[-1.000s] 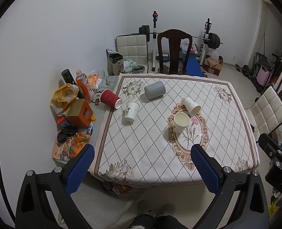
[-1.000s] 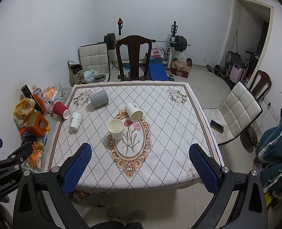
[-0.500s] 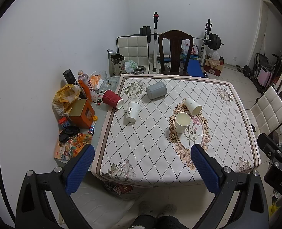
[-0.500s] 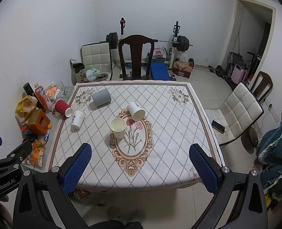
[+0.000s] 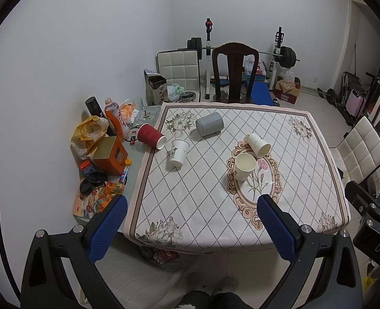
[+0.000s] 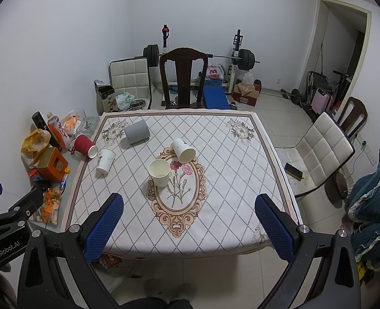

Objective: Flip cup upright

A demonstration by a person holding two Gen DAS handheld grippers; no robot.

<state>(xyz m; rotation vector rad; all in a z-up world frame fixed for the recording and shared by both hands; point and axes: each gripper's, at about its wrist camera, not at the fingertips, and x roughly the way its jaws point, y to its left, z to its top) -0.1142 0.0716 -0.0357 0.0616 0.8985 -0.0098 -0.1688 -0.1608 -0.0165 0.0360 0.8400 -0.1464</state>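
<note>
A square table with a patterned cloth (image 5: 215,206) (image 6: 228,193) carries several cups. A cream cup (image 5: 244,166) (image 6: 160,173) stands upright at the centre medallion. A white cup (image 5: 259,145) (image 6: 183,150) lies on its side just behind it. Another white cup (image 5: 178,152) (image 6: 105,160) lies tipped near the left edge. A grey cup (image 5: 209,127) (image 6: 137,131) lies on its side at the back. A red cup (image 5: 150,136) (image 6: 85,145) lies at the left edge. My left gripper (image 5: 191,225) and right gripper (image 6: 188,228) are open and empty, held above the near table edge.
Clutter sits left of the table: an orange box (image 5: 110,155), a yellow bag (image 5: 88,132), an orange bottle (image 5: 114,118). A dark wooden chair (image 5: 235,73) stands behind the table, a white chair (image 6: 321,149) to the right. A weight bench stands at the back wall.
Both grippers have pulled slightly back and up, so the table appears a little lower in both views. The cups have not moved.
</note>
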